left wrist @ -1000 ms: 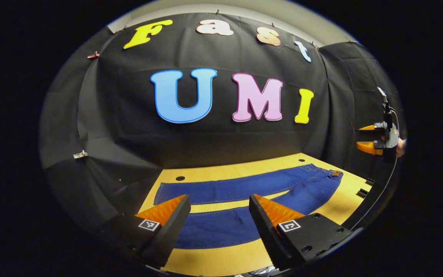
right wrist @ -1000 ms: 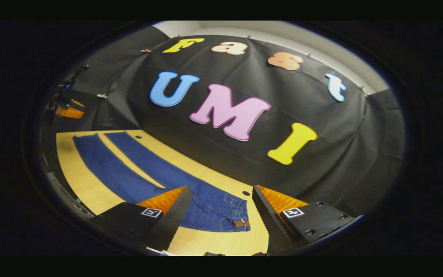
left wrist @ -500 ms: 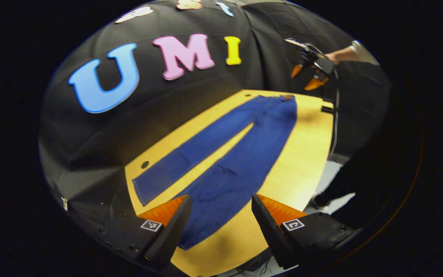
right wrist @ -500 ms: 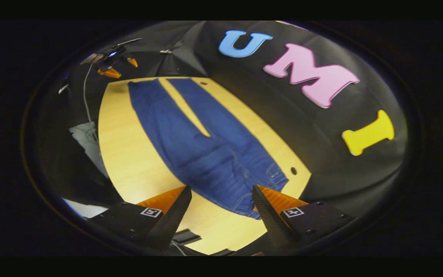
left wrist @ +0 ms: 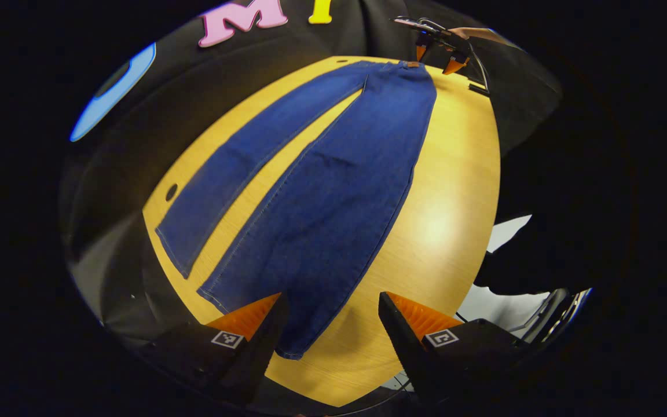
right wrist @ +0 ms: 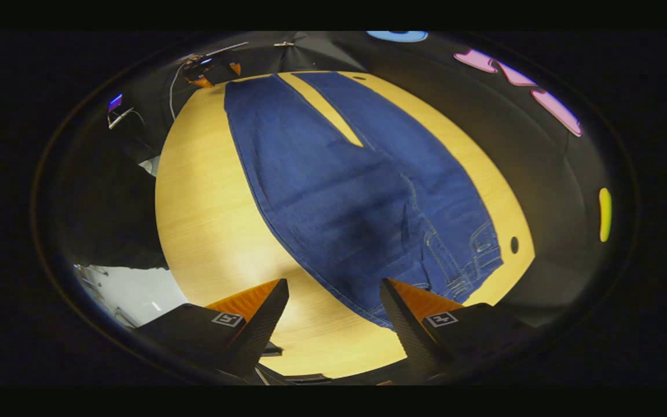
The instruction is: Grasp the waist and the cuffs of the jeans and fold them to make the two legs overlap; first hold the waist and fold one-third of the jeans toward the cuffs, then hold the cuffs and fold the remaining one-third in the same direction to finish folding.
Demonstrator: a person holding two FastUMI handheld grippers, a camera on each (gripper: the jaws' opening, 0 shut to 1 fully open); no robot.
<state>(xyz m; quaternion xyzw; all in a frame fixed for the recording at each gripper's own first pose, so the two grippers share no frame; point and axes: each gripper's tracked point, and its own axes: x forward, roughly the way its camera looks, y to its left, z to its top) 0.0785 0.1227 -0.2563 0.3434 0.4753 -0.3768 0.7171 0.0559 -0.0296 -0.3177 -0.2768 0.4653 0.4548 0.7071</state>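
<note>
Blue jeans (left wrist: 322,191) lie flat on the wooden table (left wrist: 443,231), legs spread in a narrow V. In the left gripper view my left gripper (left wrist: 330,324) hovers open above the near leg's cuff (left wrist: 264,324), with nothing between its fingers. The far leg's cuff (left wrist: 180,249) lies to the left. In the right gripper view the jeans (right wrist: 345,185) run away from me, and my right gripper (right wrist: 333,315) hangs open over the near corner of the waist (right wrist: 455,278). Each view shows the other gripper small at the jeans' far end: the right gripper (left wrist: 438,55), the left gripper (right wrist: 215,72).
The table (right wrist: 206,220) has a bare strip along the jeans' near side. Small round holes sit in the tabletop, one (left wrist: 171,191) near the far cuff and one (right wrist: 514,244) near the waist. Black cloth walls close in behind. A pale floor (right wrist: 131,289) lies beyond the table edge.
Both grippers have tilted down and moved closer over the jeans, the left toward the cuffs and the right toward the waist. Both stay open. The jeans have not moved.
</note>
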